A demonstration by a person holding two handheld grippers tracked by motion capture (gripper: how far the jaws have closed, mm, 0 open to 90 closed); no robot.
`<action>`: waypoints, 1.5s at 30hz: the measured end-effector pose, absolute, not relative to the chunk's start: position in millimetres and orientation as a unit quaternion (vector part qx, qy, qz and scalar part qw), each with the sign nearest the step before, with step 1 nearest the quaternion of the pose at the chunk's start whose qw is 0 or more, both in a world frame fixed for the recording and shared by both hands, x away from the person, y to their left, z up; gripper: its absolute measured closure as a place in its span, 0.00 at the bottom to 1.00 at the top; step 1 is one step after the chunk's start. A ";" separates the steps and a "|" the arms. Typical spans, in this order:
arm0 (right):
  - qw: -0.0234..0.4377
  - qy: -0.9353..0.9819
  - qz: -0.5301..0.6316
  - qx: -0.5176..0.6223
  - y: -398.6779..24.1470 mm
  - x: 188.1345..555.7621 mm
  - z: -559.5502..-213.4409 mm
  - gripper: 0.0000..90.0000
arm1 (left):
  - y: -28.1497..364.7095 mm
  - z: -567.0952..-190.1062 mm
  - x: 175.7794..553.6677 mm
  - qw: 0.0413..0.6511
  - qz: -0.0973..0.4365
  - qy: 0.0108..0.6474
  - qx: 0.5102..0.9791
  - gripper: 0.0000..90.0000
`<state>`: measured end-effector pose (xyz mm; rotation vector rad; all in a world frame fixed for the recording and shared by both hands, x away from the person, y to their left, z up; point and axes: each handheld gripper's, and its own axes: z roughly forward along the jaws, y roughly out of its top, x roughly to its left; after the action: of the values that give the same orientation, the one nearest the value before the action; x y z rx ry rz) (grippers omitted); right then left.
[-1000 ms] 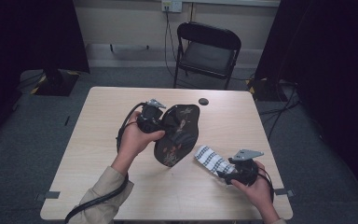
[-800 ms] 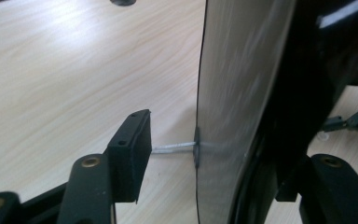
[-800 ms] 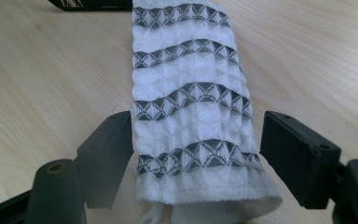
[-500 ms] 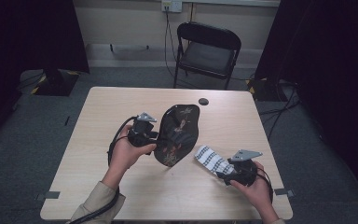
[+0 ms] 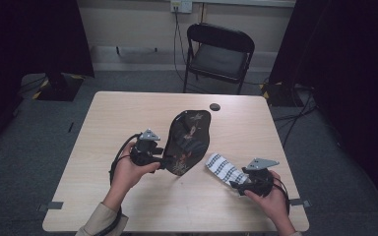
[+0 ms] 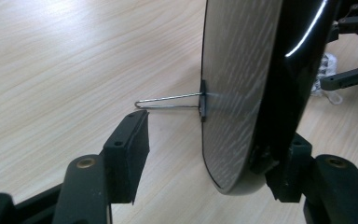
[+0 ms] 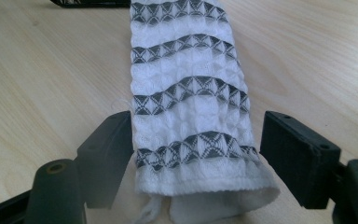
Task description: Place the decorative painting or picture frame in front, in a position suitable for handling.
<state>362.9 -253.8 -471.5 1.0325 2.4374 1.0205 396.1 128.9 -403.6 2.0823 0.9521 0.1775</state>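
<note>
Two tongs noted. Left tongs [image 6: 214,140]: the jaws have just been opening and are now held fairly wide. The lower rim of the dark oval plate [image 5: 189,137] is straddled, with one jaw against the glossy face and the other clear of the back, below the wire stand [image 6: 168,100]. Since a second ago the left hand has been brought lower and toward 7 o'clock, and the plate with it. The plate is on edge at mid table [image 5: 128,113], so a set-down is judged under way, with release nearly done. Whether the rim is fully grounded cannot be told.

Right tongs [image 7: 198,126]: unmoved and wide, not clamped on the striped cloth [image 5: 221,167], which lies at 5 o'clock of the plate.
</note>
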 end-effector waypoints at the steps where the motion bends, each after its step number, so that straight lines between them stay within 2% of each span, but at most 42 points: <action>1: 0.152 0.849 0.356 0.360 -254.4 362.6 -471.3 0.28 | 129.6 -404.4 395.2 0.407 0.070 0.375 0.830 0.44; 5: 0.152 0.848 0.355 0.363 -256.1 361.4 -471.7 0.28 | 130.0 -413.8 393.0 0.404 0.075 0.372 0.832 0.46; 11: 0.151 0.849 0.351 0.365 -257.3 359.5 -474.3 0.28 | 131.0 -421.8 387.2 0.422 0.079 0.363 0.827 0.53; 18: 0.152 0.849 0.349 0.368 -256.4 359.3 -475.3 0.28 | 122.5 -428.5 388.1 0.425 0.090 0.356 0.827 0.56; 26: 0.151 0.848 0.346 0.371 -258.2 358.3 -477.4 0.28 | 113.3 -429.2 389.5 0.421 0.092 0.356 0.829 0.86; 31: 0.151 0.849 0.342 0.373 -257.7 358.1 -479.5 0.28 | 118.5 -429.1 387.9 0.424 0.080 0.365 0.825 0.90; 43: 0.150 0.843 0.355 0.374 -255.6 362.9 -477.6 0.32 | 141.5 -428.5 391.7 0.423 0.090 0.387 0.815 0.89; 45: 0.146 0.843 0.358 0.373 -255.6 363.4 -478.8 0.35 | 141.2 -430.2 391.6 0.422 0.089 0.388 0.815 0.84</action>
<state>363.4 -255.6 -478.8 1.0756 2.4283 1.0322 391.6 141.2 -430.2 2.0395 0.9707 0.2218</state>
